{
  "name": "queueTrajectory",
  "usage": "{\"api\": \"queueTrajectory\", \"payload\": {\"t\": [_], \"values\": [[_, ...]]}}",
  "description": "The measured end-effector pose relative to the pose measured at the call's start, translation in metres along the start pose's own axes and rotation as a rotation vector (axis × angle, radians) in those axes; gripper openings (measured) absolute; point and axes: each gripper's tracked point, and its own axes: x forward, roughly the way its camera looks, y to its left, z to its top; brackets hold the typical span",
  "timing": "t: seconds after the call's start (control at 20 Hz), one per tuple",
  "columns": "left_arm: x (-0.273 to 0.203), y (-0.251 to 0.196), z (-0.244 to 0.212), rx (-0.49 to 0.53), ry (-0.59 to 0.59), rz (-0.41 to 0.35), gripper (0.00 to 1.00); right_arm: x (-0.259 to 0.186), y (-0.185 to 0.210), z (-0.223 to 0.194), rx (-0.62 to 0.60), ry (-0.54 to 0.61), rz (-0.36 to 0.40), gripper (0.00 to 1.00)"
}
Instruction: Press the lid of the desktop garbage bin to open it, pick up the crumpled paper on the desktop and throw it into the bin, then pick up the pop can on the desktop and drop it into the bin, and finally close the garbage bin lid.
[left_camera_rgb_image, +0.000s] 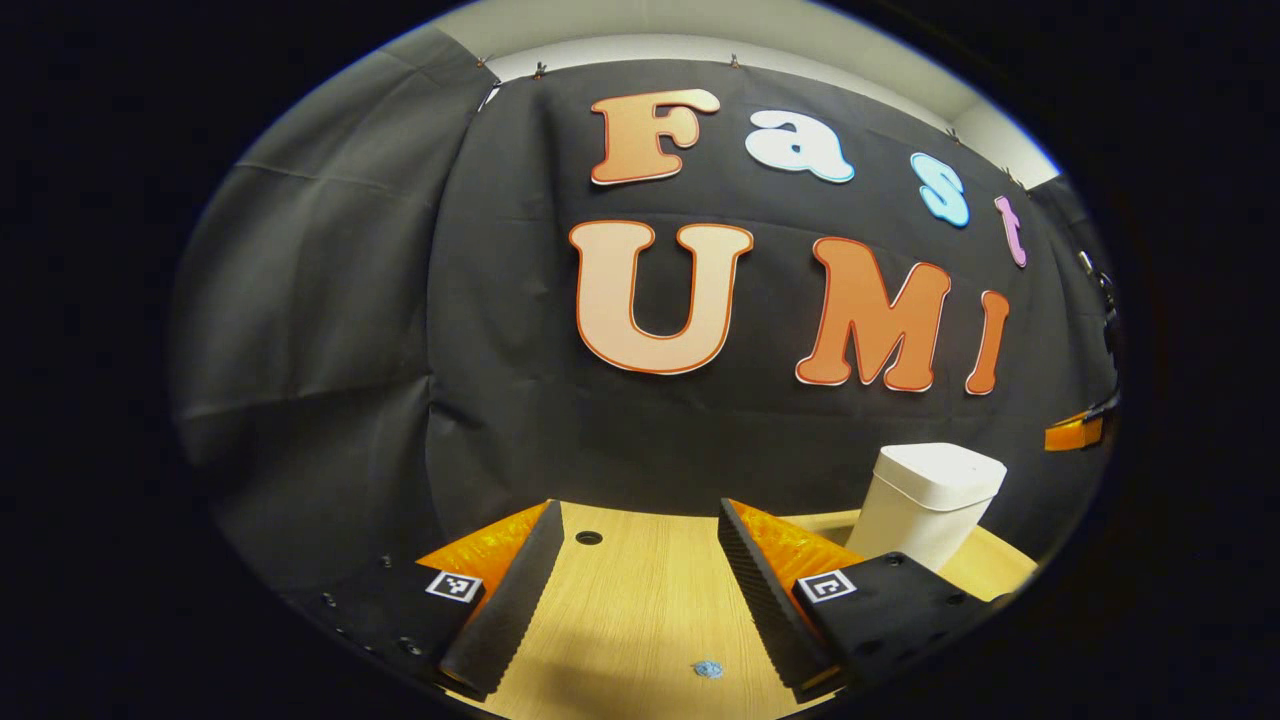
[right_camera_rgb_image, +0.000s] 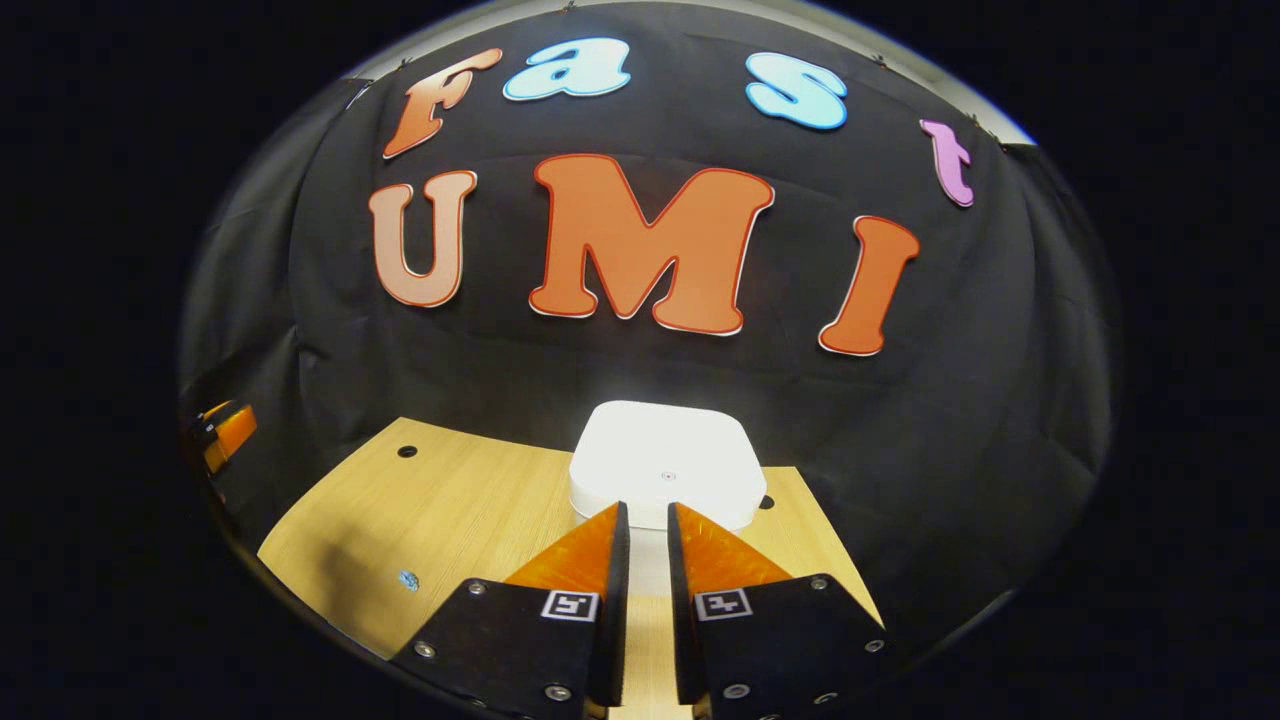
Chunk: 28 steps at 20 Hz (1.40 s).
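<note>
Nearest in the right gripper view, the right gripper (right_camera_rgb_image: 648, 525) has its two fingers drawn almost together, a thin slit left between them, with nothing held. Their tips sit at the near edge of the garbage bin (right_camera_rgb_image: 665, 465), dead ahead at 12 o'clock, whose white lid lies flat and shut. I judge the first step is in hand: the press that pops the lid. The next move calls for the narrowed tips to come down squarely on the lid top, near its small centre mark, with a short firm push and then a lift clear so the lid can swing.

In the left gripper view, the left gripper (left_camera_rgb_image: 640, 540) hangs over the wooden desktop (left_camera_rgb_image: 640, 610) with its fingers spread wide, holding nothing. A small blue speck (left_camera_rgb_image: 708, 668) lies on the wood between them, near the bottom. Farther off at 2 o'clock stands the bin, upright, its base cut off behind the right-hand finger.

I cannot make out the crumpled paper or the pop can from here. Whether the right tips already touch the lid is hard to tell.
</note>
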Motion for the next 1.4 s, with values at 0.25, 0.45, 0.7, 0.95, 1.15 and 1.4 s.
{"api": "queueTrajectory", "payload": {"t": [0.25, 0.45, 0.7, 0.95, 1.15, 1.4], "values": [[0.004, 0.009, -0.008, 0.001, 0.016, 0.025, 0.99, 0.030, -0.032, 0.015, -0.058, 0.095, -0.005, 0.01], [0.003, 0.016, -0.015, -0.004, 0.027, 0.046, 0.98, 0.061, -0.040, 0.019, -0.069, 0.176, 0.034, 0.01], [0.007, 0.014, -0.017, -0.009, 0.029, 0.046, 0.99, 0.100, -0.039, 0.019, -0.111, 0.270, 0.084, 0.01], [0.007, 0.011, -0.022, 0.010, 0.032, 0.044, 0.98, 0.126, -0.028, 0.011, -0.101, 0.342, 0.136, 0.01], [0.005, 0.016, -0.025, 0.014, 0.039, 0.052, 0.99, 0.139, -0.021, -0.003, -0.131, 0.383, 0.147, 0.01], [0.004, 0.022, -0.035, 0.004, 0.049, 0.065, 0.98, 0.150, -0.021, -0.018, -0.144, 0.427, 0.145, 0.01]]}}
